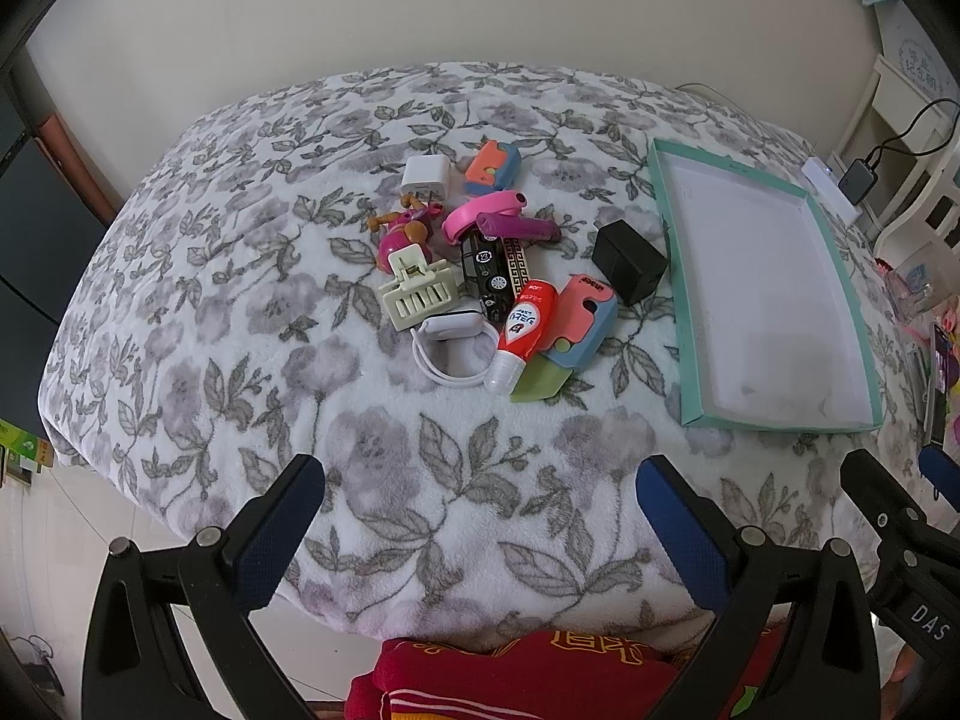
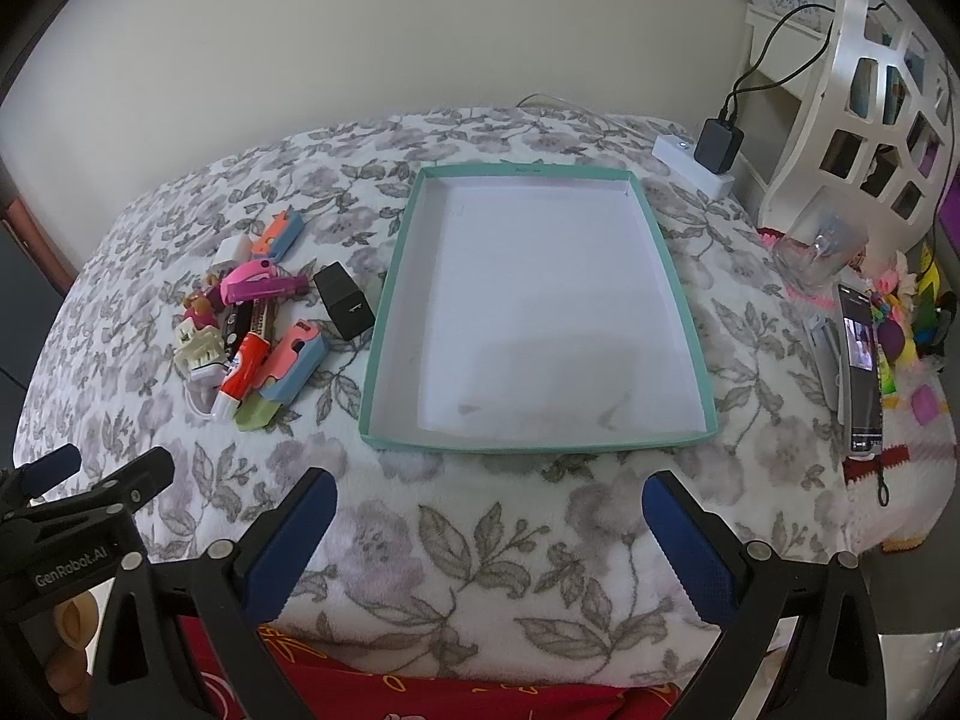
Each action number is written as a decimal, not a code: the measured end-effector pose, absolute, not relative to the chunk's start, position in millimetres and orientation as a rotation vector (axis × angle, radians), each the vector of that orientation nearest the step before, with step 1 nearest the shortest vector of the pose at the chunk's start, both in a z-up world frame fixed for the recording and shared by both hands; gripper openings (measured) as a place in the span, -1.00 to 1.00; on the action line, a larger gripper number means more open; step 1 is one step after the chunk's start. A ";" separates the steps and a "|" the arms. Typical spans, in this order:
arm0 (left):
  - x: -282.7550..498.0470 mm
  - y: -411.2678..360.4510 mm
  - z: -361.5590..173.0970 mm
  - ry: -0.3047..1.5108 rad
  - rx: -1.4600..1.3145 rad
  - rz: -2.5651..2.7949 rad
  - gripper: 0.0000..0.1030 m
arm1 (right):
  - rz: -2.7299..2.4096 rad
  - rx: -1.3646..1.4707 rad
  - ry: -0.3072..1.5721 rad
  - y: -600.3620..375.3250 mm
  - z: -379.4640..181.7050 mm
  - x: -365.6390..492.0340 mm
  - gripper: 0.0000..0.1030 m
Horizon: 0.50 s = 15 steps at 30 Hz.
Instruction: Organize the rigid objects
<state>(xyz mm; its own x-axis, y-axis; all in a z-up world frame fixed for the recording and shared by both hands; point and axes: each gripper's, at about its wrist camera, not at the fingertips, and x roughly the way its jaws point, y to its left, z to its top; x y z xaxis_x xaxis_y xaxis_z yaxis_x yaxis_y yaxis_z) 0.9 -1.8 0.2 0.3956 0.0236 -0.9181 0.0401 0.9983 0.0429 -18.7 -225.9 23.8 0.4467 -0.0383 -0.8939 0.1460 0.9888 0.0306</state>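
Left gripper and right gripper hung spread, empty; shallow teal-rimmed cardboard tray sat ahead of right jaws, likely staged for the small-toy pile.

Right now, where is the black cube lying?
In both views the black cube lies on the floral blanket, between the toy pile and the teal tray's left wall.

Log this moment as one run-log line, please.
left gripper: open, empty | right gripper: open, empty | tray: empty | toy pile: untouched
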 end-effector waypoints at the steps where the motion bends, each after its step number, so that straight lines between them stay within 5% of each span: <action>1: 1.2 -1.9 0.0 1.165 0.061 -0.010 1.00 | -0.114 0.109 1.102 -225.7 23.8 -18.9 1.00; 15: 0.1 1.2 6.5 1.167 0.061 -0.009 1.00 | -0.116 0.108 1.101 -227.1 24.7 -18.6 1.00</action>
